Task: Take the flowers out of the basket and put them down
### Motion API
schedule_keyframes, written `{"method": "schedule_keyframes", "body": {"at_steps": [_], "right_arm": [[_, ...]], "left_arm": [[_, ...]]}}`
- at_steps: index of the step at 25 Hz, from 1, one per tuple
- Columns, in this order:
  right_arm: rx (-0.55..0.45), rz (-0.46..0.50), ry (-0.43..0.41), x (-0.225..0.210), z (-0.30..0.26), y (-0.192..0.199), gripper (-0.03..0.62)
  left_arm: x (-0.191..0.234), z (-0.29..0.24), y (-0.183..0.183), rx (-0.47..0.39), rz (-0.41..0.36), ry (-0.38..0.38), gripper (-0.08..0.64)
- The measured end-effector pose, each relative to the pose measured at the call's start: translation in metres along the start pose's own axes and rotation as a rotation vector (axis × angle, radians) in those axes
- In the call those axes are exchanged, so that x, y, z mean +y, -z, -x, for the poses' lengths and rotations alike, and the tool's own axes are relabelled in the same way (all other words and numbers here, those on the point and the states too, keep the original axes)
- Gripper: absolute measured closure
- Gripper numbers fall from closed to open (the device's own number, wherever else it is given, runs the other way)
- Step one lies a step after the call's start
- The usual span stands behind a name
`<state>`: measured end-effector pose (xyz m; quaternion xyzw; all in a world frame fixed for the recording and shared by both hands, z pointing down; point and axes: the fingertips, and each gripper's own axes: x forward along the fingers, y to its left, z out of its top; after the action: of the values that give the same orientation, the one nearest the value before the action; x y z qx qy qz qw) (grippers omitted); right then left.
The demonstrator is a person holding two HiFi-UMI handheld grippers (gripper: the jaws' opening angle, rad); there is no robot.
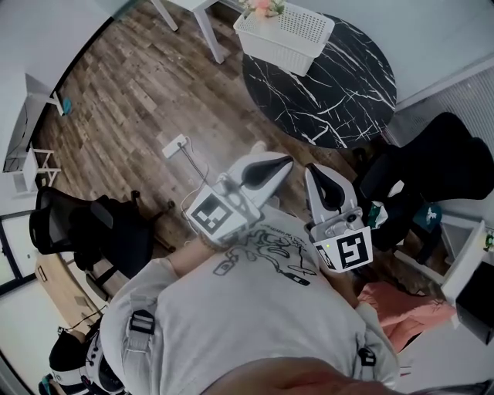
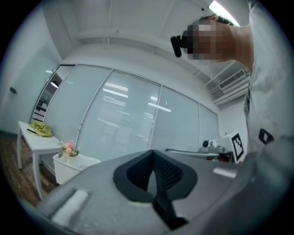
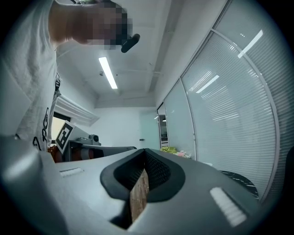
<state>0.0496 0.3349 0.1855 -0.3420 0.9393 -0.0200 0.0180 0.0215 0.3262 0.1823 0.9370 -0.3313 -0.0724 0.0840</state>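
Obs, approach stage:

- L claw [image 2: 153,155]: jaws together, only a thin slit betw pads, nothing in it. In the head view L claw [image 1: 284,163] sits close in front of the person's chest, aimed toward the far bench
- R claw [image 3: 144,158]: jaws closed too, empty; the brown strip in the slit looks like floor seen through the gap, not a held item. R claw [image 1: 314,173] is just beside the L one, roughly parallel, same heading
- Both claws over wood floor [image 1: 131,100], well apart from the target
- Flowers [image 1: 262,8] (pink/pale heads w/ green): upright in one end of the white lattice basket [image 1: 287,37], none taken out yet. L gripper view shows the same: flowers [image 2: 69,148] sticking up over the basket [image 2: 73,167] rim
- Basket stands near the edge of the round black marble-pattern bench [image 1: 347,89]; rest of the bench top looks bare

Step in hand (judgement): reach not begun properly, approx. start of task, nothing gripped

Next move calls for: close the gap to the bench, open one claw wide, come in above the basket rim, pinch low on the stems not the heads, lift straight up clear of the lattice, lay the flowers on bare bench beside the basket
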Motion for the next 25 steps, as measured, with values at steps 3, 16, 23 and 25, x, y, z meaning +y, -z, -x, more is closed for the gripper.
{"method": "schedule_keyframes", "body": {"at_steps": [3,16,23,25], "right_arm": [[0.005,0.0,0.005,-0.013,-0.016,0.003,0.586],[0.009,-0.005,0.022,-0.087,-0.121,0.007,0.586],[0.022,-0.001,0.017,-0.129,-0.196,0.009,0.586],[0.03,0.004,0.013,-0.142,-0.219,0.012,0.584]], "left_arm": [[0.019,-0.01,-0.001,0.001,0.004,0.005,0.558],[0.137,-0.066,-0.014,0.026,0.014,0.029,0.558],[0.22,-0.091,-0.027,0.039,0.016,0.018,0.558],[0.245,-0.1,-0.03,0.045,0.011,0.017,0.558]]}}
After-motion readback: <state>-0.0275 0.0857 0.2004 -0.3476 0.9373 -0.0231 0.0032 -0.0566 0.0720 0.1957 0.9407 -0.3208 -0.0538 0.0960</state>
